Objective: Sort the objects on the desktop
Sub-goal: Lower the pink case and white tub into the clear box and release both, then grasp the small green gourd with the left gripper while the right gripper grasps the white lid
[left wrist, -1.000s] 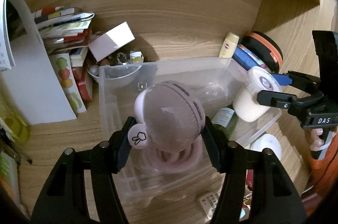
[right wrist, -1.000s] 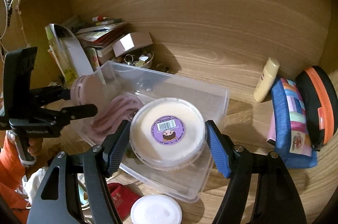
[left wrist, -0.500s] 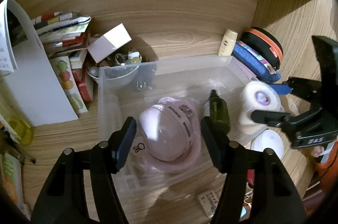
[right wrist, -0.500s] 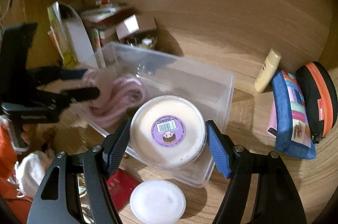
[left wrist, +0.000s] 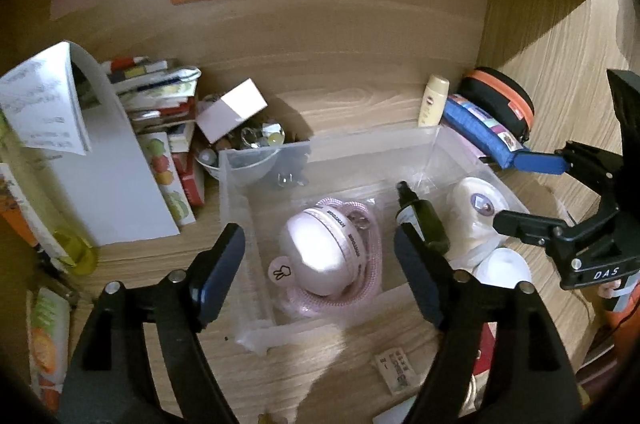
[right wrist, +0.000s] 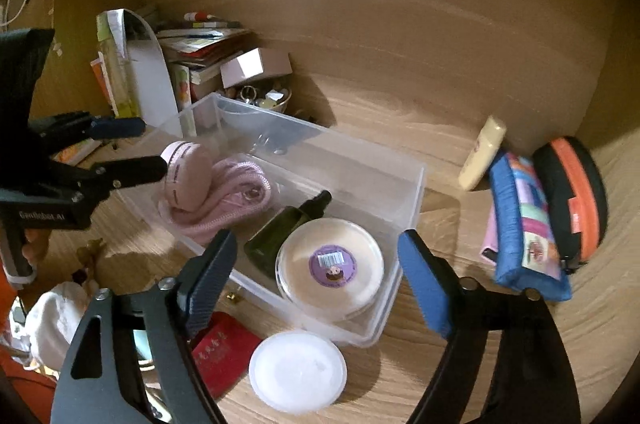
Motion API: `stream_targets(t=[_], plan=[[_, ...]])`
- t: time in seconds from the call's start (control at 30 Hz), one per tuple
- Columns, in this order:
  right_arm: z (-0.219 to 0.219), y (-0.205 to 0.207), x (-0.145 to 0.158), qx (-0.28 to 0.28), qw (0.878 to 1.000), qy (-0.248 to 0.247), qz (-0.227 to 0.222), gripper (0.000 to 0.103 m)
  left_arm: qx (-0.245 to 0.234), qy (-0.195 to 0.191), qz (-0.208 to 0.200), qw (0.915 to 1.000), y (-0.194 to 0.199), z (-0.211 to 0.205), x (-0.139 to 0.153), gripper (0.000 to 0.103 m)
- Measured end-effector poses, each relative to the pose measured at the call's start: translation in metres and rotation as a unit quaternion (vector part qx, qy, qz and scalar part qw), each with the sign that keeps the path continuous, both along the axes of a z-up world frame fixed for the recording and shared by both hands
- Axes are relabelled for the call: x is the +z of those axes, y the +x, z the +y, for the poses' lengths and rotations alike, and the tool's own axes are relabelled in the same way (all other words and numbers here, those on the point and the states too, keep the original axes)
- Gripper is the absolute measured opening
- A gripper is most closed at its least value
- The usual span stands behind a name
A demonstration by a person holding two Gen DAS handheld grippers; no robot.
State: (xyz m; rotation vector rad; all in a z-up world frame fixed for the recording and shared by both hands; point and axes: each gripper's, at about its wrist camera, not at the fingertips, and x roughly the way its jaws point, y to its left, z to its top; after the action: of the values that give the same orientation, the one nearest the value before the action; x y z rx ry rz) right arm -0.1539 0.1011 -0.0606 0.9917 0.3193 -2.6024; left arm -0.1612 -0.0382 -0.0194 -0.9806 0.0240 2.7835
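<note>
Both claws are opening over a clear plastic bin point(right wrist: 408, 184) on the wooden surface point(right wrist: 400, 112), and neither is gripping anything. Between and just beyond the left claw point(left wrist: 320, 260) fingers, a pink round case point(left wrist: 320, 248) is lying on a coiled pink cord point(left wrist: 368, 284) inside the bin, free of the pads. Ahead of the right claw point(right wrist: 316, 272), between its spread fingers, a round cream tub point(right wrist: 332, 264) is sitting in the bin's near end, with a dark green bottle point(right wrist: 280, 228) lying just to its left. Below that claw's tips, a white lid point(right wrist: 298, 370) is resting on the surface outside the bin.
</note>
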Motion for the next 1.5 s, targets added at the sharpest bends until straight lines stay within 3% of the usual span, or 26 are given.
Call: stream_targets(t=[0.17,0.6,0.97,1.0,1.07,1.3,1.5], plan=[[0.003,0.011,0.002,-0.012,1.000,0.009,0.002,0.081,0.013,-0.006,0.013,0.9998,0.015,-0.006,0.007,0.086],[0.021,0.052,-0.004,-0.029,1.000,0.010,0.005,0.085,0.066,-0.019,0.004,0.9976,0.064,-0.044,0.003,0.090],[0.042,0.063,-0.036,-0.060,0.997,0.003,-0.038,0.085,0.085,-0.015,-0.059,0.9945,0.096,-0.067,-0.043,0.089],[0.043,0.061,-0.041,-0.061,0.997,0.001,-0.046,0.085,0.084,-0.012,-0.065,0.9943,0.097,-0.067,-0.047,0.086],[0.043,0.058,-0.049,-0.061,0.996,-0.004,-0.064,0.085,0.080,-0.014,-0.082,0.9934,0.099,-0.065,-0.057,0.064],[0.031,0.049,-0.069,-0.045,0.995,0.008,-0.091,0.085,0.056,-0.001,-0.109,0.9925,0.101,-0.058,-0.075,0.053],[0.022,0.041,-0.074,-0.039,0.995,0.017,-0.096,0.085,0.044,0.007,-0.119,0.9920,0.095,-0.054,-0.082,0.031]])
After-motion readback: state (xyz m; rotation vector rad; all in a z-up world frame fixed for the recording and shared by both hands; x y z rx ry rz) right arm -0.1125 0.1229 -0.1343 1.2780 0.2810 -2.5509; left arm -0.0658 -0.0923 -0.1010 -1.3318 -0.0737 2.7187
